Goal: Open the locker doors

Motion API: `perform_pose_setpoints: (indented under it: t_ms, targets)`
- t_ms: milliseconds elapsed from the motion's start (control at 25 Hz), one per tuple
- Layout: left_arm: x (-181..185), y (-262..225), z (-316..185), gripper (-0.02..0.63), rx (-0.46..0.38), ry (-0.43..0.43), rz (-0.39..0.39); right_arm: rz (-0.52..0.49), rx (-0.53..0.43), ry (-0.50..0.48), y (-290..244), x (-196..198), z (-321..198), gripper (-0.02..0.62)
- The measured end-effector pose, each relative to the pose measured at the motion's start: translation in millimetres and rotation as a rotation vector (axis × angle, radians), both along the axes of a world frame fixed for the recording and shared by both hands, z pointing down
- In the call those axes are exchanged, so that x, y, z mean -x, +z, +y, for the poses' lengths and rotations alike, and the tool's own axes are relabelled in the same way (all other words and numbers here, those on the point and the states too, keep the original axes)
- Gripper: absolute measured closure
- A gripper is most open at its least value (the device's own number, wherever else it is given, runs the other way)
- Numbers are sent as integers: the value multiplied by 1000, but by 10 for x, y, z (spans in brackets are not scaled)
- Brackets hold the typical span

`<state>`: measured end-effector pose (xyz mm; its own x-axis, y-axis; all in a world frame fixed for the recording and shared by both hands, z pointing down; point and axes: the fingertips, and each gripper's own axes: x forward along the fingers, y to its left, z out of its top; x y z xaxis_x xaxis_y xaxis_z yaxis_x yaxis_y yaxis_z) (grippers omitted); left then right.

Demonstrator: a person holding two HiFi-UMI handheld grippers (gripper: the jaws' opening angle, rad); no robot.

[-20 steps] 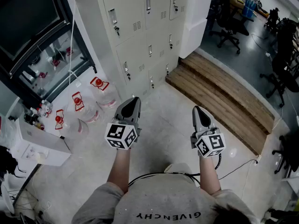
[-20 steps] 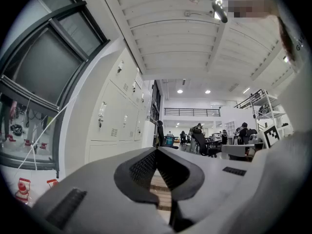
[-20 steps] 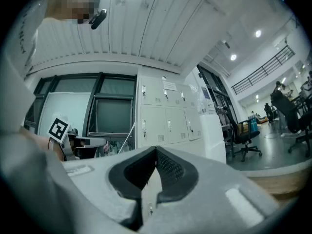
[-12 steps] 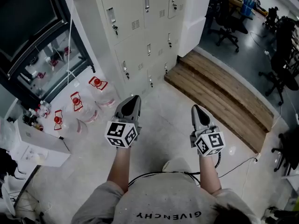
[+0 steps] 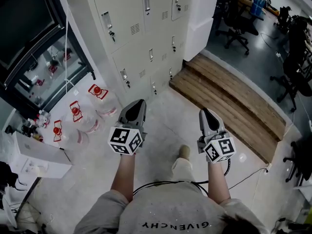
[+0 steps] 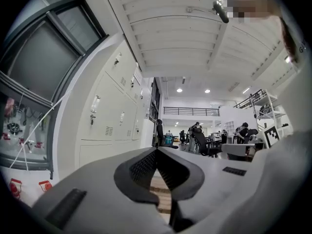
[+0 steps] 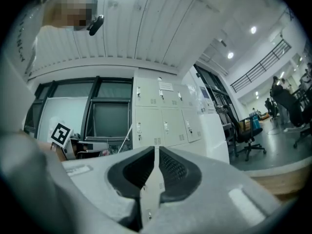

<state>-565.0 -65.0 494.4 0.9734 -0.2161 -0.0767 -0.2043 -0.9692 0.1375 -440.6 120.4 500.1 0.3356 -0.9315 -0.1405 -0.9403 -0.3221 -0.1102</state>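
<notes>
A cream bank of lockers (image 5: 141,38) stands ahead against the wall, every door closed, each with a small handle and vent. It also shows in the left gripper view (image 6: 109,116) and the right gripper view (image 7: 163,116). My left gripper (image 5: 139,103) is held at waist height, well short of the lockers, jaws together and empty. To its right, level with it, my right gripper (image 5: 205,112) is shut with nothing between its jaws. Both point toward the lockers.
Clear water jugs with red caps (image 5: 92,106) lie on the floor left of the lockers. A wooden step platform (image 5: 229,101) runs along the right. Office chairs (image 5: 243,28) stand beyond it. White boxes (image 5: 34,160) sit at the far left.
The lockers have slid up and left in the head view as the person steps forward, a shoe now showing between the arms. Both grippers keep their pose, shut.
</notes>
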Motion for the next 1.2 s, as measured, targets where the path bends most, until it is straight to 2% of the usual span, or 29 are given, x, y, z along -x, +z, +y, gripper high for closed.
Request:
perform_pose_setpoints:
  t_ms: [280, 720, 920, 1200]
  targets:
    - [-1016, -92, -354, 607, -6, -35, -7, -24, -18, -86, -27, -959, -443, 552]
    - [-2819, -337, -717, 607, -6, -66, 26, 1, -33, -209, -302, -2584, -1015, 563]
    - [-3350, -449, -774, 607, -17, -62, 47, 14, -53, -250, -436, -3082, -1202, 572]
    - [-3904, -598, -1031, 607, -11, -70, 39, 29, -83, -322, -635, -3497, -1614, 581]
